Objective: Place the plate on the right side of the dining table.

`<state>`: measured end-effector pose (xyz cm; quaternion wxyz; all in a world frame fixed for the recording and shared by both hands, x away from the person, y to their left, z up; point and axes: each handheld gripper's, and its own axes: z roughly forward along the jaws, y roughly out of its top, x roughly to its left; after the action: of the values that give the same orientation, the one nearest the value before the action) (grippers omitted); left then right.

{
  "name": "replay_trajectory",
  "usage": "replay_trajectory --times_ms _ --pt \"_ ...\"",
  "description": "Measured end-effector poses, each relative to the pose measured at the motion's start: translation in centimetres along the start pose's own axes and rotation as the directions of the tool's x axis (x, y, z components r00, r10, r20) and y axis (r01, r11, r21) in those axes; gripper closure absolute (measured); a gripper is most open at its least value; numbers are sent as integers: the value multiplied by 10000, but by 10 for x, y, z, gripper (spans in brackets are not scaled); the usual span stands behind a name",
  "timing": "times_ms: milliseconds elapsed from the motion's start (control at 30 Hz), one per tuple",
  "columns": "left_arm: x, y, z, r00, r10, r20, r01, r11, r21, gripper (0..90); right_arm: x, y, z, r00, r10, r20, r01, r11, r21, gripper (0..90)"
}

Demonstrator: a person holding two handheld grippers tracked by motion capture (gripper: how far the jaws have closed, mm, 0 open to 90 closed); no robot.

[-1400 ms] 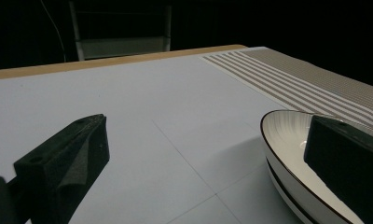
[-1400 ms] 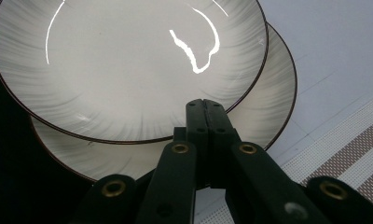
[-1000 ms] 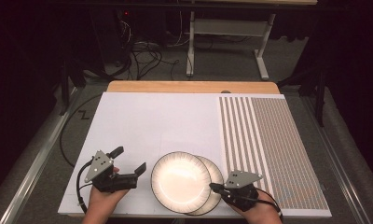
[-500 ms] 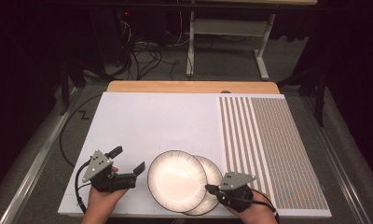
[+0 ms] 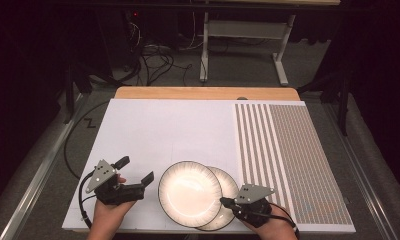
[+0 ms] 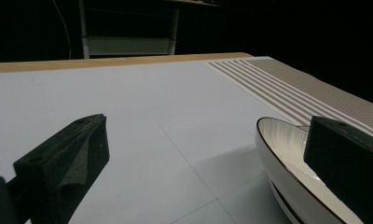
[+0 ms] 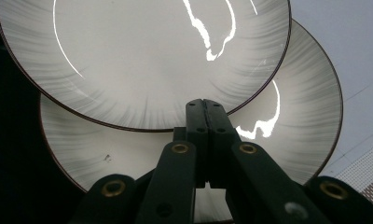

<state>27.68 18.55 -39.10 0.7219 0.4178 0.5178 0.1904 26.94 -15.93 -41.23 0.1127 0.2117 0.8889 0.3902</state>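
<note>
Near the front edge of the white surface (image 5: 163, 130), two white ribbed plates are sitting, the upper plate (image 5: 189, 192) overlapping the lower plate (image 5: 227, 189) and leaning toward the left. At its right rim, the right tool (image 5: 224, 201) is pinching the upper plate, jaws pressed together on the dark edge. The left tool (image 5: 135, 170) is hovering just left of the plates, jaws spread wide and gripping nothing, its right jaw standing close beside the upper plate's rim.
</note>
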Motion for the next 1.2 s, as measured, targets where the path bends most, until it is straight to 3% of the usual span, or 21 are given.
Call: replay_trajectory --times_ms 233,367,800,1000,1200 --pt "-6 3 6 9998 54 -196 -40 9975 704 7 -1 0 0 10000 26 1 -26 10000 -25 900" --pt "-8 6 8 9986 -370 -364 407 9936 1055 7 -1 0 0 10000 17 3 -17 10000 -39 900" --pt "-14 11 18 9939 -892 -645 1011 9715 2144 7 0 1 0 10000 20 23 -20 10000 -45 900" --pt "-13 13 23 9837 -1461 -1046 1695 9476 2707 8 0 1 0 10000 -15 15 15 10000 -26 900" --pt "-11 14 28 9682 -2066 -1412 2432 9094 3373 8 0 1 0 10000 -19 28 19 10000 -15 900"
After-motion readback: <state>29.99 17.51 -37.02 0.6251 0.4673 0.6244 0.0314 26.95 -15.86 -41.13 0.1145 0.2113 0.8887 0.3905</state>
